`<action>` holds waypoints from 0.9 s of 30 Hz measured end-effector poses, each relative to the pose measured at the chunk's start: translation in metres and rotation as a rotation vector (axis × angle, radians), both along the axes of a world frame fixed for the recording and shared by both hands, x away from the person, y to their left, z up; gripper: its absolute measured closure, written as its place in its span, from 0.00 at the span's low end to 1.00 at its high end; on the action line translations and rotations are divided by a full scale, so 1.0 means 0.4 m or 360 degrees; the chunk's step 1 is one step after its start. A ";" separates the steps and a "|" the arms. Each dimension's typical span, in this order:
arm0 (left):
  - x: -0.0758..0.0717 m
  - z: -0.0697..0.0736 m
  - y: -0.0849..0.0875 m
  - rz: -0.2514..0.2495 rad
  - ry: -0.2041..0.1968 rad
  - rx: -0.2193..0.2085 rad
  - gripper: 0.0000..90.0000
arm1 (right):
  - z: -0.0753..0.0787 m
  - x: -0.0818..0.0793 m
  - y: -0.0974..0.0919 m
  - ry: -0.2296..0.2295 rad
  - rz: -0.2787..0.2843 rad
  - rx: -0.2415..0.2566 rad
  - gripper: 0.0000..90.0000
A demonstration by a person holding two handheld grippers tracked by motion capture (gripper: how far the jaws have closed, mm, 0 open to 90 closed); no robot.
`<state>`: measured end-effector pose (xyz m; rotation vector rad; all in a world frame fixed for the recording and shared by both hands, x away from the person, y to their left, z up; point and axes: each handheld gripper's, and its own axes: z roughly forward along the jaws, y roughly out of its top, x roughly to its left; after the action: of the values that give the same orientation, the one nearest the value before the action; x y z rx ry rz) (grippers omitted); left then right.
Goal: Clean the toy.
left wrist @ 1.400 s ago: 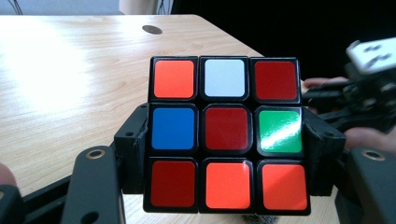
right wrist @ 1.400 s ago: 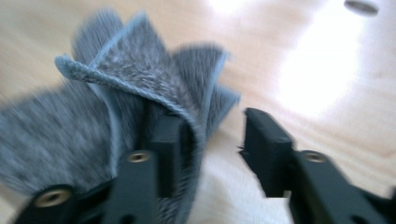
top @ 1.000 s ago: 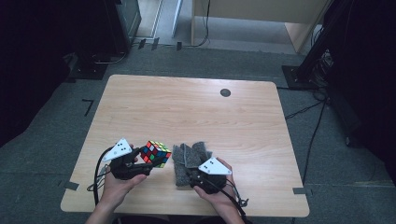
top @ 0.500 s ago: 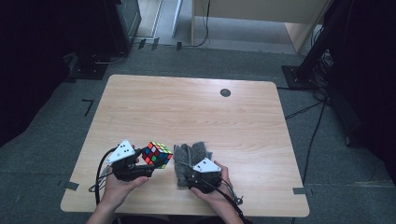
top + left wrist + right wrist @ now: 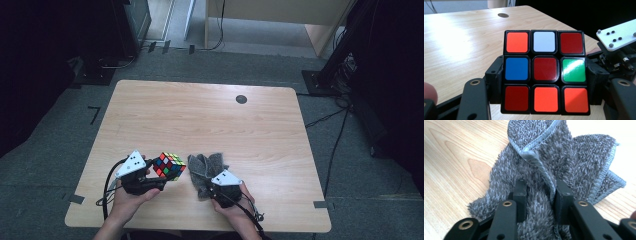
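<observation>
1. The right gripper [image 5: 212, 187] has just been closing, and its jaws now pinch a bunched fold of the grey cloth [image 5: 205, 170], which lies on the bench [image 5: 210, 115] near the person's edge. The left gripper [image 5: 159, 176] is clamped on the puzzle cube [image 5: 169, 166], held just above the bench and just left of the cloth.
2. Biggest risk, as I judge it: the pinch takes only a ridge of loose pile, so the cloth could slide out when lifted or dragged across the cube.
3. Next: the cube is squeezed across its middle layer. A hard wipe could twist a layer or push the cube out of the jaws.
4. The right gripper view shows the cloth [image 5: 559, 165] pile squeezed between the pads, which the high view cannot resolve.
5. The left gripper view shows the cube [image 5: 545, 71] face in red, orange, white, blue and green tiles, with the other gripper's grey plate [image 5: 617, 35] close by.
</observation>
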<state>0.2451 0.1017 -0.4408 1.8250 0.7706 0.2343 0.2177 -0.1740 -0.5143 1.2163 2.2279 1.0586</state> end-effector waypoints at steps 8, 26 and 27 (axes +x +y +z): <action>0.003 -0.007 -0.012 -0.0017 -0.0025 0.0027 0.38 | 0.021 -0.008 -0.026 -0.0048 -0.0040 0.0067 0.80; -0.017 -0.056 -0.077 -0.0134 -0.0157 0.0200 0.38 | 0.155 -0.043 -0.072 -0.0258 -0.0081 0.0467 0.80; -0.019 -0.058 -0.082 -0.0149 -0.0163 0.0211 0.38 | 0.162 -0.047 -0.069 -0.0267 -0.0066 0.0483 0.80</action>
<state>0.2374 0.0688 -0.4641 1.9525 0.6087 0.3216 0.1989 -0.2016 -0.4493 1.2343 1.9577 1.4647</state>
